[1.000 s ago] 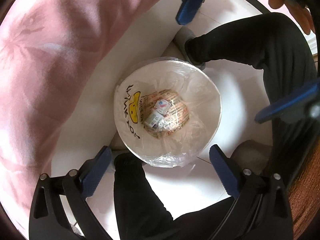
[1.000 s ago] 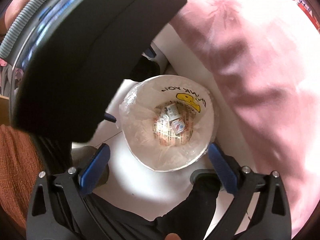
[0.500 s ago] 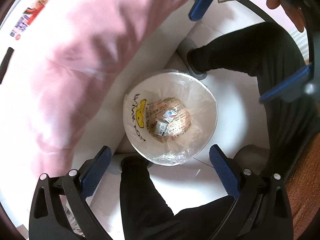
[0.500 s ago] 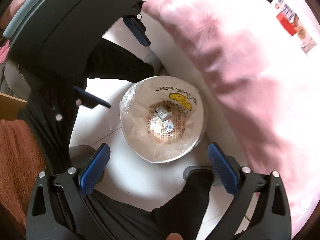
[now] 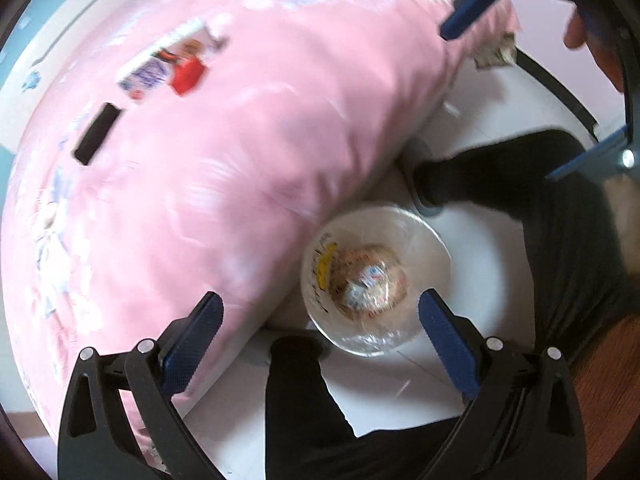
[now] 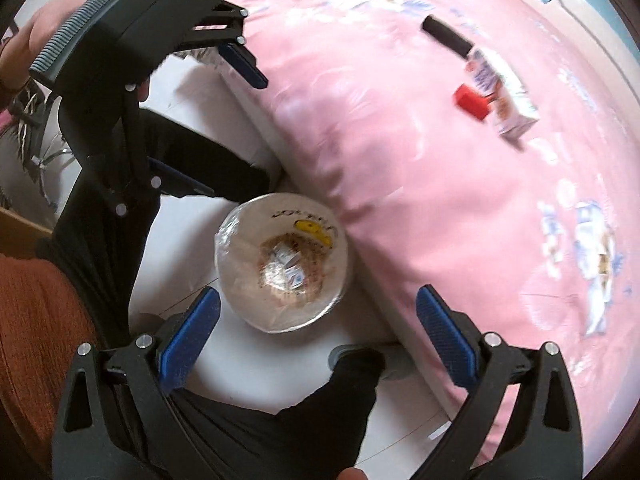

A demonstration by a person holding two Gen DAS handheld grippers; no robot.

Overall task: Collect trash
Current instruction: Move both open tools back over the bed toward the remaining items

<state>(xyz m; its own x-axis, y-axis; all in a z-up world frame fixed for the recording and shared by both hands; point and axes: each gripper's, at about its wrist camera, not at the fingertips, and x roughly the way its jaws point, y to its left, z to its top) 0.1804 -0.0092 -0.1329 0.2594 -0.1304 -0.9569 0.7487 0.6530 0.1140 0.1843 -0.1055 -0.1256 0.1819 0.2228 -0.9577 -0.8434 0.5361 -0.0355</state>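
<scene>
left gripper (image 5: 318, 330) jaws apart, empty | right gripper (image 6: 316, 326) jaws apart, empty | trash bin (image 6: 244, 304) below between both | wrappers (image 6: 290, 266) inside, blurred | carton (image 6: 500, 94) far ahead-right on pink bedding (image 6: 440, 160)

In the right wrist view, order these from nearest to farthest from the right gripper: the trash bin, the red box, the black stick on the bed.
1. Trash bin, on the floor just ahead of the right gripper.
2. Red box, up right on the pink bedding.
3. Black stick, beyond it.
</scene>
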